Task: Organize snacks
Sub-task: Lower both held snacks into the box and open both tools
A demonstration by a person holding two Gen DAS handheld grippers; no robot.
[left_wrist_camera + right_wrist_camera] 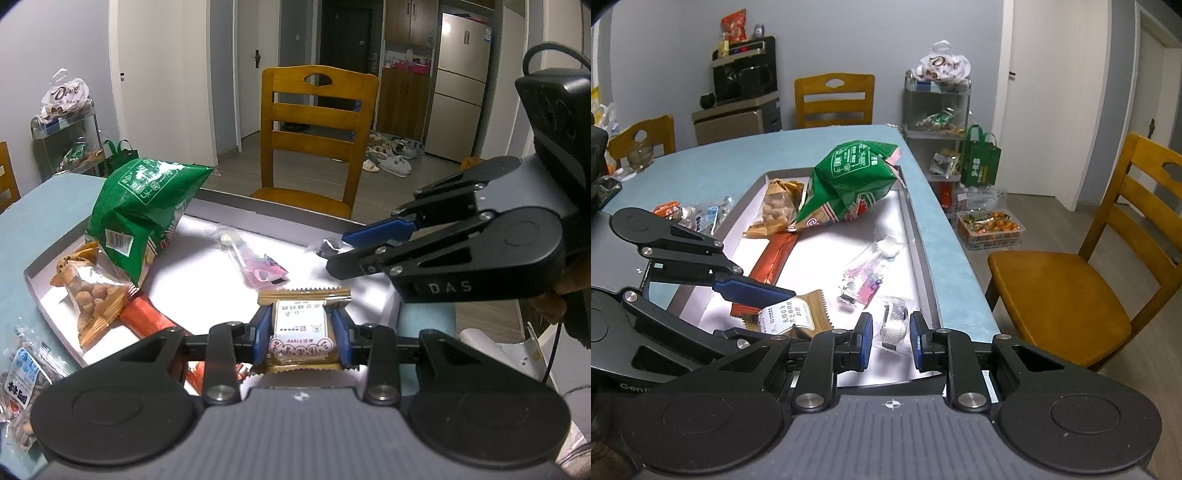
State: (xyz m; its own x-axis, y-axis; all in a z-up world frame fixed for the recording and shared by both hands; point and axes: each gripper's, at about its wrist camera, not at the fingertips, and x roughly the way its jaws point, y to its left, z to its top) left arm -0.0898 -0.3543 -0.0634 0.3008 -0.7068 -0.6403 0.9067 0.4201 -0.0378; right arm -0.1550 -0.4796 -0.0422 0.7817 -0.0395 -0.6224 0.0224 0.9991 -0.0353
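My left gripper [301,341] clamps the brown biscuit packet [303,328], right gripper [891,341] pinches a clear-wrapped candy [894,325] — lower both flat into the tray [916,229], release gently.

Looks like someone's home dining area: wooden chair [314,136], fridge [461,85], slippers [391,158] piled near the front door [345,37], blue-topped table [827,147].
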